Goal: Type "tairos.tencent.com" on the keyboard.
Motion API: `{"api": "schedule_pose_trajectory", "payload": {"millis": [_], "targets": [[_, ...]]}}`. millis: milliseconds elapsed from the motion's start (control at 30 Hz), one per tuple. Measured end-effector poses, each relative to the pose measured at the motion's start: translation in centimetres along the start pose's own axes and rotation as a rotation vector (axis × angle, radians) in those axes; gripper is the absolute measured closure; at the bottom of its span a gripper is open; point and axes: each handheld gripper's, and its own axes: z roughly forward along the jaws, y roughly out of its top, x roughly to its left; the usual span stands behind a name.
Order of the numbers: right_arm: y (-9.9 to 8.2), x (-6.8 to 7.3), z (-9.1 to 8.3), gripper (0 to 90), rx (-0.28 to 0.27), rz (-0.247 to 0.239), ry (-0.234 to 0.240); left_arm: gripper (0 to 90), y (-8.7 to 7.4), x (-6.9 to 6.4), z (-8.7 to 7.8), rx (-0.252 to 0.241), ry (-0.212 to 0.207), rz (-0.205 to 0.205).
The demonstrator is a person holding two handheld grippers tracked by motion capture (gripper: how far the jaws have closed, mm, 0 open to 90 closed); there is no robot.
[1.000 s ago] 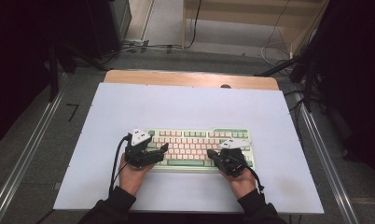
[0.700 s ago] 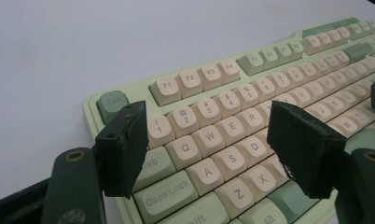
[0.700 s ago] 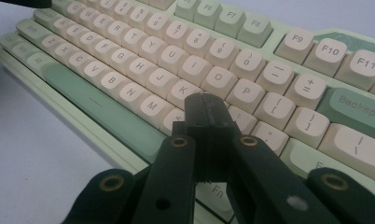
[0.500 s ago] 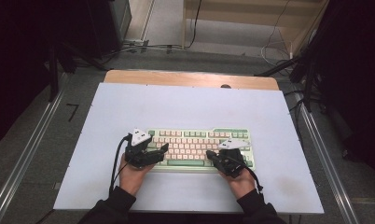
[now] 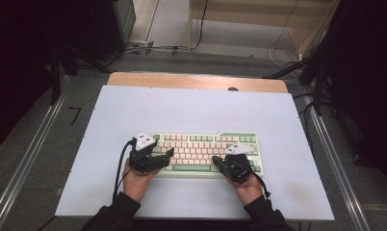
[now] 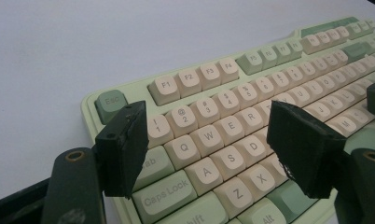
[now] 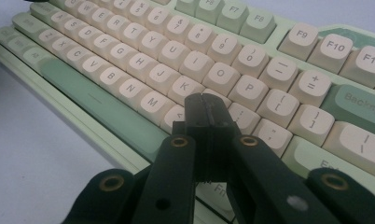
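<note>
1. Sleeves and hands enter at the near table (image 5: 191, 110) edge; each hand carries a gripper, both low over the near half of the keyboard (image 5: 206, 144).
2. Left gripper (image 5: 168, 153) hangs over the keyboard's left end, jaws wide apart with nothing between them. In the left gripper view (image 6: 209, 140) the gap frames the Q, W, A, S keys; I cannot tell whether either jaw touches a cap.
3. Right gripper (image 5: 215, 159) sits near the right end, jaws pressed together into a single blunt tip, holding nothing. In the right gripper view (image 7: 206, 105) that tip sits over the row below K and L, just above or on a cap; contact cannot be told.
4. Keyboard: pale green case, cream and green caps, flat on the table's near half, long axis running left to right across the person.
5. Key relation: the keys lie directly under and just ahead of both tips. The closed right tip looks better suited to pressing one key. Judged next move: a short downward poke from it, with little sideways travel.
6. Far side: bare white table, a wooden strip (image 5: 196, 82) along its back edge, cables (image 5: 158, 48) on the floor beyond.
</note>
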Motion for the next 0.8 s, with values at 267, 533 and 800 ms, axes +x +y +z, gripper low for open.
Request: {"api": "schedule_pose_trajectory", "payload": {"millis": [267, 533, 800], "targets": [[-0.1, 0.0, 0.0, 87.4, 0.000, 0.002, 0.001, 29.6, 0.0, 0.0, 0.0, -0.002, 0.002, -0.001], [-0.1, -0.1, 0.0, 87.4, -0.017, 0.006, -0.002, 29.6, 0.0, 0.0, 0.0, -0.003, 0.000, -0.005], [0.2, -0.8, -0.8, 82.4, -0.060, 0.045, 0.011, 29.7, 0.0, 0.0, 0.0, -0.003, 0.000, -0.006]]}}
